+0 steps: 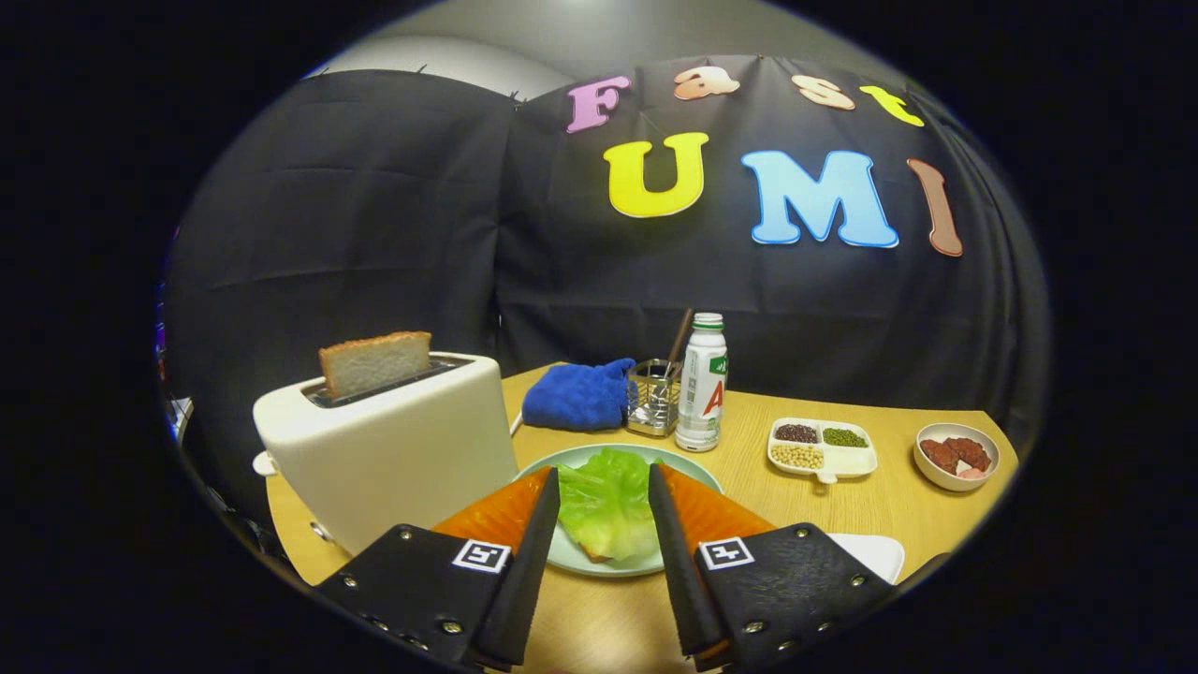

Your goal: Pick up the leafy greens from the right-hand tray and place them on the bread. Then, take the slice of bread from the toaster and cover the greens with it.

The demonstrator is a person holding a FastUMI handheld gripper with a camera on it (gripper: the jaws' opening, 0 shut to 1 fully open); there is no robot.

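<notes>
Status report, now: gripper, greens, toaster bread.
Gripper open, holding nothing, fingers either side of the plate. Greens lying on the plate, bread edge showing beneath. Bread slice upright in the toaster. Nothing in the way.

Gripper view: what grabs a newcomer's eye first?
The green lettuce on the pale plate, framed between the open gripper's fingers, with a bit of bread showing under it. Next, the cream toaster to the left of the plate, a bread slice standing up out of its slot. Behind the plate sit a blue mitt and a white bottle.
</notes>
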